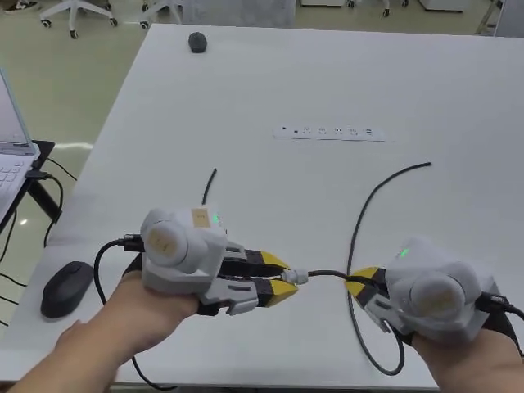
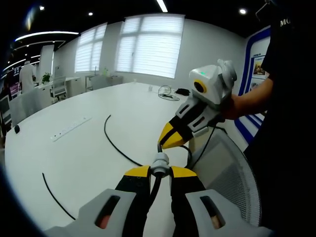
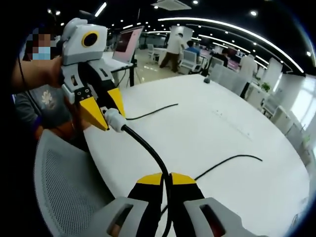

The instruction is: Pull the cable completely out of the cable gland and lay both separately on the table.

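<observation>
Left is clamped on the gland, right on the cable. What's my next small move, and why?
Probably draw the right gripper straight away from the left gripper, holding the left steady. The left is shut on the cable gland and the right on the cable just beside it. In the left gripper view the cable runs on through the gland, so it is not free yet.

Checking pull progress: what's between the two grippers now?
A stretch of black cable, running from the cable gland in the left gripper to the right gripper; the head view shows it.
</observation>
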Demonstrator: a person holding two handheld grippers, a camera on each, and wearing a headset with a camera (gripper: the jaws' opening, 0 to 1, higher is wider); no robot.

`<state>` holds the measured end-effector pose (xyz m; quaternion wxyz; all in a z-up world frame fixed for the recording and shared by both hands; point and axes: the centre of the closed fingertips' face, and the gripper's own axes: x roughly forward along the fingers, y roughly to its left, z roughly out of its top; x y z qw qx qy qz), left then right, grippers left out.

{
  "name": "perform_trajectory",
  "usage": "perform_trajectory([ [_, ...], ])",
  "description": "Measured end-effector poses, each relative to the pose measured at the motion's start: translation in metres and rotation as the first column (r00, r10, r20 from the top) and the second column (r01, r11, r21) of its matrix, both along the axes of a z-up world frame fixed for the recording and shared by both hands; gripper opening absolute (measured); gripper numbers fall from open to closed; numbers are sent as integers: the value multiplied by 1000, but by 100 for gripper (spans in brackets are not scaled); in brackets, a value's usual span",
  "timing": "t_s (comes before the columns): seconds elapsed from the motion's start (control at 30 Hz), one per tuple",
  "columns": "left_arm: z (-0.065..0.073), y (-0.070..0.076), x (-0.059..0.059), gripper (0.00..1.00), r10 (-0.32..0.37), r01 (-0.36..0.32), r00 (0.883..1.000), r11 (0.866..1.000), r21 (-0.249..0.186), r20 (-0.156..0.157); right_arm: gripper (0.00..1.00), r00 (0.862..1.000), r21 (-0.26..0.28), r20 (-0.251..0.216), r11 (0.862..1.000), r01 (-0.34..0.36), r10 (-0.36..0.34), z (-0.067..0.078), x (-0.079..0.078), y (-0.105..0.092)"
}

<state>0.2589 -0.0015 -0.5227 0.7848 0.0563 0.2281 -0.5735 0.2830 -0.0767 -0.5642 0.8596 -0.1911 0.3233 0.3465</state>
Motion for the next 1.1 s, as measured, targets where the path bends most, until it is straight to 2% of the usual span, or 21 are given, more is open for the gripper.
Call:
perform_trajectory([
  [0.2, -1, -2, 0, 15, 4, -4, 1000, 1000, 4, -4, 0, 994, 23, -61, 996, 91, -90, -12, 4, -15],
  [0.4, -3, -6, -2, 15, 2, -2, 1000, 1000, 9, -6, 0, 989, 23, -82, 991, 129, -126, -18, 5, -24],
  [0.63, -4, -6, -1, 15, 16, -15, 1000, 1000, 11, -9, 0, 996, 4, -38, 997, 82, -82, -14, 3, -26],
  [0.77, -4, -4, 0, 15, 30, -30, 1000, 999, 13, -9, 1, 999, -4, 34, 999, 32, -32, -5, 4, -25],
  [0.8, -4, -3, 1, 15, 38, -37, 999, 999, 11, -10, 1, 998, -22, 64, 1000, 17, -16, -2, 5, -26],
  [0.83, -3, -3, 1, 15, 40, -39, 999, 999, 10, -11, 1, 997, -32, 75, 999, 7, -4, -1, 5, -26],
  [1.03, -2, -3, 2, 15, 51, -51, 999, 999, 5, -14, 4, 993, -76, 105, 996, -40, 48, 6, 2, -22],
  [1.1, -2, -5, 2, 15, 51, -51, 999, 999, 5, -12, 6, 986, -111, 134, 990, -87, 102, 13, -1, -16],
])
